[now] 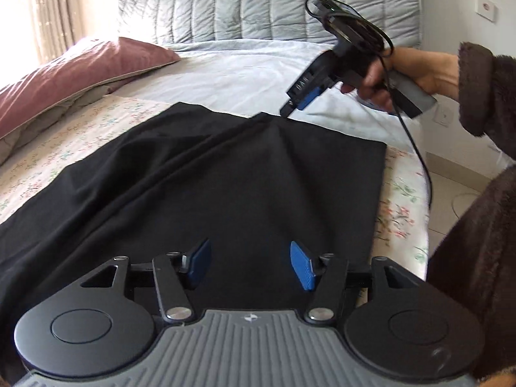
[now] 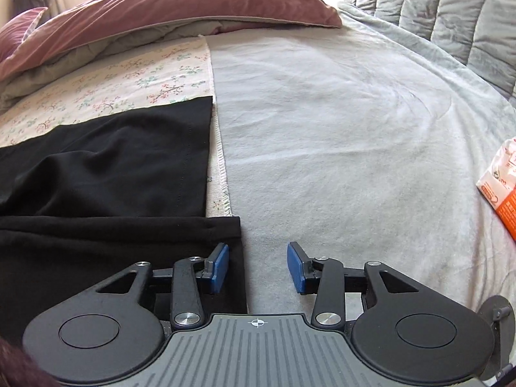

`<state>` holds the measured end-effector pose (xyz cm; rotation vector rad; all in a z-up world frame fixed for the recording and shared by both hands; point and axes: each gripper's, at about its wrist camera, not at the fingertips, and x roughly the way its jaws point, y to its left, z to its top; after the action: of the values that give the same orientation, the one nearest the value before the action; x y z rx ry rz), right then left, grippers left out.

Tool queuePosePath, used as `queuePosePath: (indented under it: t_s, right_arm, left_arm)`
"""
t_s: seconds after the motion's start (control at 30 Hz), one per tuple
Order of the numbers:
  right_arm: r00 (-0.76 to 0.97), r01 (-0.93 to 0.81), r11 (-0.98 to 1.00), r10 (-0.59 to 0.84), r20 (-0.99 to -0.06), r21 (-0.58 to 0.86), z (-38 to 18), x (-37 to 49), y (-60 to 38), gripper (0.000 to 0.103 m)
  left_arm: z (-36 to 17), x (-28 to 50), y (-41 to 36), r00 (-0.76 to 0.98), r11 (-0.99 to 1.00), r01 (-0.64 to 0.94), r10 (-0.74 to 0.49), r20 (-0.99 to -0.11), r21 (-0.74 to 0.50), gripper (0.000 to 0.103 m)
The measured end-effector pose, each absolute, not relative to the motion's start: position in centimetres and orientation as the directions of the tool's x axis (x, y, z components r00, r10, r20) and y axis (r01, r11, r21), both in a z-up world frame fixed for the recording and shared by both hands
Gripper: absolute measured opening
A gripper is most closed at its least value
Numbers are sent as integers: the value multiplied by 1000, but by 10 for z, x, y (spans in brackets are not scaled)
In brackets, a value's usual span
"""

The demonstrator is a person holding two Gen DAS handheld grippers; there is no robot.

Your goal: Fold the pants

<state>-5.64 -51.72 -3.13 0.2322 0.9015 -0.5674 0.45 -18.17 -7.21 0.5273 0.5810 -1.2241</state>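
Note:
Black pants point(image 1: 206, 180) lie spread on the bed, with creases running toward the far hem. My left gripper point(image 1: 251, 264) is open and empty, just above the near part of the pants. My right gripper point(image 1: 292, 104) shows in the left wrist view, held in a hand above the far edge of the pants. In the right wrist view the right gripper point(image 2: 258, 266) is open and empty, straddling the hem edge of the nearer leg point(image 2: 129, 251). The other leg point(image 2: 122, 161) lies beyond it.
The bed has a floral sheet point(image 1: 48, 161) and a pale blue blanket point(image 2: 338, 129). A mauve pillow point(image 1: 74, 74) lies at the left, a grey quilted headboard point(image 1: 258, 3) behind. An orange-and-white packet point(image 2: 503, 177) lies at the right. The bed's edge and floor point(image 1: 451, 180) are to the right.

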Motion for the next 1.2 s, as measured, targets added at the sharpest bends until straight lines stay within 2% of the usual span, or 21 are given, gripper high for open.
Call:
queuePosePath:
  t_s: [0.13, 0.23, 0.4, 0.6, 0.8, 1.03, 1.13, 1.2]
  right_arm:
    - [505, 560, 827, -291, -813, 52, -15, -92, -512, 39]
    - [493, 546, 834, -241, -836, 82, -7, -113, -500, 39]
    - [465, 500, 861, -181, -867, 89, 1, -138, -470, 39]
    - [407, 497, 861, -122, -905, 108, -3, -159, -448, 39]
    - [312, 518, 852, -104, -944, 77, -23, -160, -444, 39]
    - [349, 543, 832, -97, -932, 117, -28, -152, -453, 40]
    - [360, 559, 818, -93, -929, 135, -30, -149, -460, 40]
    - [370, 574, 806, -97, -924, 145, -31, -147, -464, 39]
  left_arm:
    - [-86, -32, -178, 165, 158, 985, -708, -687, 73, 69]
    - [-96, -45, -176, 191, 153, 981, -704, -684, 117, 69]
    - [-97, -49, -171, 248, 242, 965, -700, -669, 104, 67]
    - [-91, -62, -154, 328, 280, 943, -680, -655, 181, 64]
    - [-92, -50, -120, 405, 378, 904, -619, -673, 197, 61]
    - [-92, -39, -85, 478, 488, 851, -562, -675, 195, 58]
    - [-92, -37, -78, 493, 509, 837, -546, -677, 199, 53]
    - [-93, -37, -78, 500, 516, 832, -540, -677, 203, 43]
